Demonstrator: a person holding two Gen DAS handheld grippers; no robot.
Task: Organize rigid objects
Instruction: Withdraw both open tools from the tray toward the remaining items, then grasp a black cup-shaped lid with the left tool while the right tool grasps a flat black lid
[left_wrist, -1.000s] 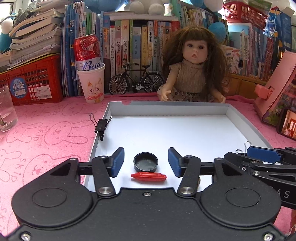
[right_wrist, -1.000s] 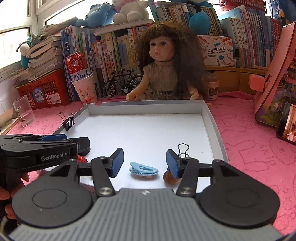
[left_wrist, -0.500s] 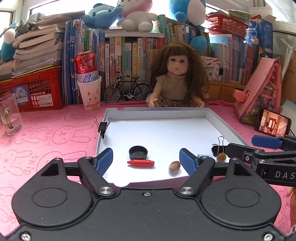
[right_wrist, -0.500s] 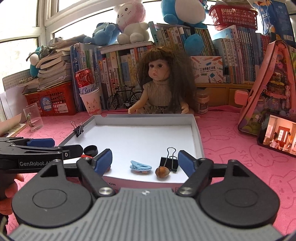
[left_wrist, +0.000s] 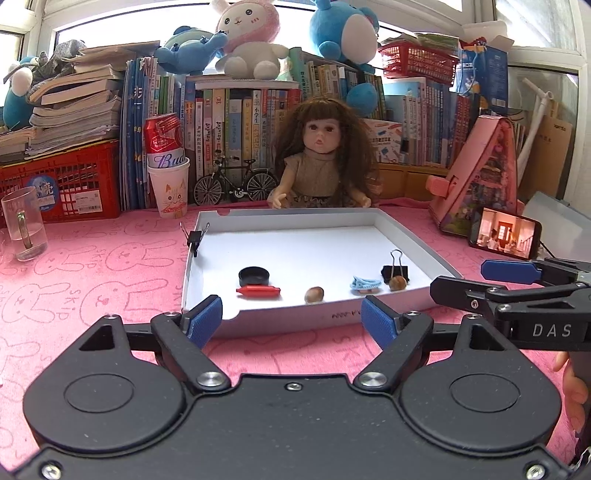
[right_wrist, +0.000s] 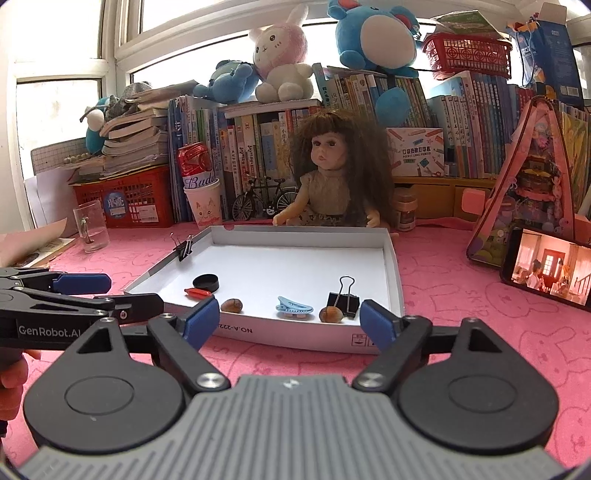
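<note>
A white tray (left_wrist: 413, 236) lies on the pink cloth, also in the right wrist view (right_wrist: 391, 254). In it lie a black cap (left_wrist: 253, 275), a red capsule (left_wrist: 258, 291), two nuts (left_wrist: 314, 294) (left_wrist: 397, 283), a blue hair clip (left_wrist: 365, 284) and a black binder clip (left_wrist: 395, 271). Another binder clip (left_wrist: 194, 238) grips the tray's left rim. My left gripper (left_wrist: 291, 319) is open and empty, in front of the tray's near edge. My right gripper (right_wrist: 289, 319) is open and empty, also in front of the near edge.
A doll (left_wrist: 323, 162), a toy bicycle (left_wrist: 236, 182), a can in a paper cup (left_wrist: 168, 173) and books stand behind the tray. A glass mug (left_wrist: 24, 223) is at the left. A phone (left_wrist: 504, 236) and a pink house model (left_wrist: 476, 177) are at the right.
Both grippers have pulled back and up from inside the tray to in front of its near edge, and both have opened wider. The tray's items stay in place.
</note>
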